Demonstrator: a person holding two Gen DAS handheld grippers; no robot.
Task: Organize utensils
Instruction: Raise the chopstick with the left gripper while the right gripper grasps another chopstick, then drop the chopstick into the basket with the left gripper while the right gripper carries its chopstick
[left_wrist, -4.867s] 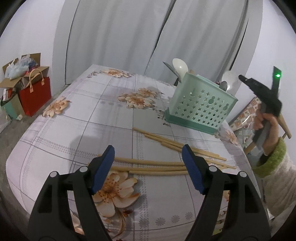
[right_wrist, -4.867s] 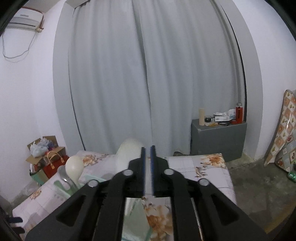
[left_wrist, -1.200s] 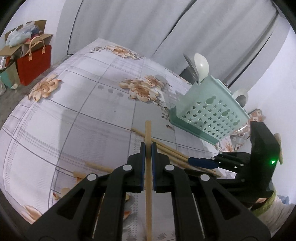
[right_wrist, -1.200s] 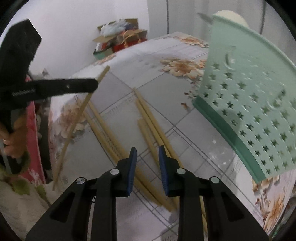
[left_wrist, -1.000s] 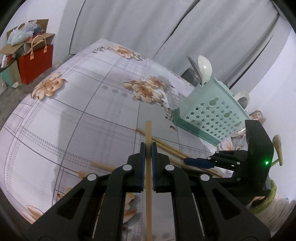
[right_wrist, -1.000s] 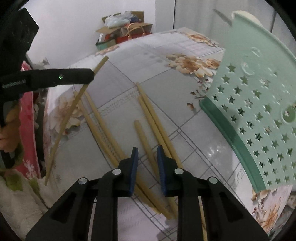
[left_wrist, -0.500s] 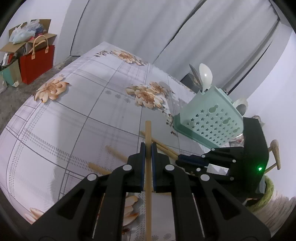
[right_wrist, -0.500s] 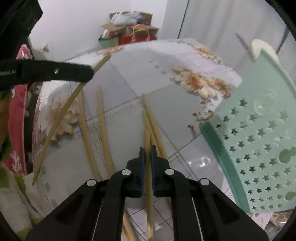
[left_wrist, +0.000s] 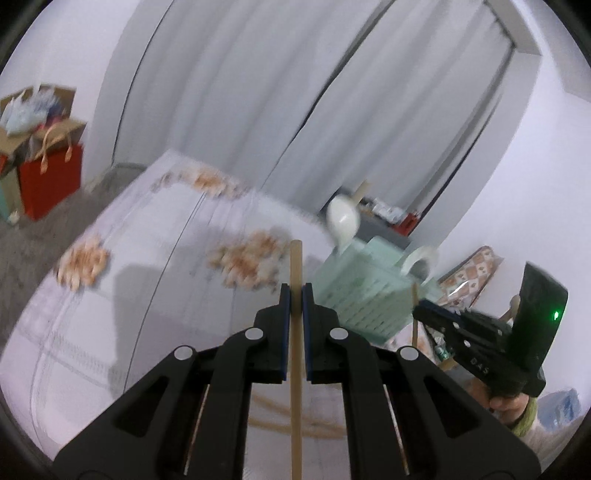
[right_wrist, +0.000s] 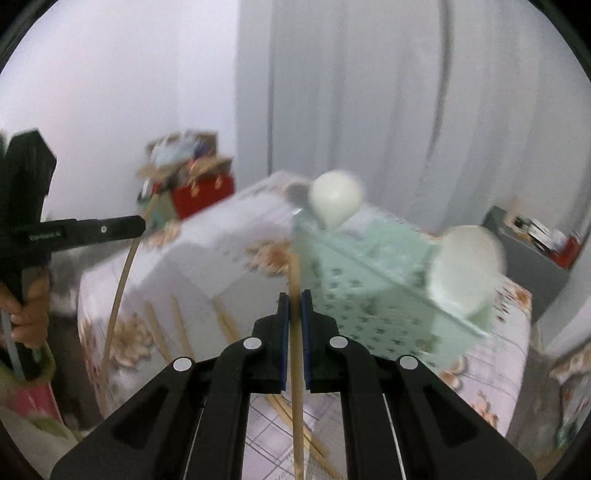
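Step in hand: transfer of picked sticks to the holder. Both frames are motion-blurred, so finer contacts are judged, not certain.

Left claw: jaws closed down to a stick's width, clamping one chopstick that runs straight up the middle of the left wrist view, tip toward 12 o'clock, tail out of frame at 6.

Right claw: likewise closed on a second chopstick, upright in its own view. From the left camera this claw sits at 4 o'clock, its stick standing just in front of the caddy.

Caddy: mint, star-perforated, at 2 o'clock from the left claw and 1 o'clock from the right. Two white spoons already stand in it (a second, larger bowl faces the right camera).

Counter: floral cloth; several loose chopsticks lie at 9 o'clock of the right claw, not yet collected.

Next move, in my judgement: bring each stick over the caddy rim, keep it near vertical, lower into a compartment, then release. The right one appears nearer and should go first. The remaining sticks need further picks.
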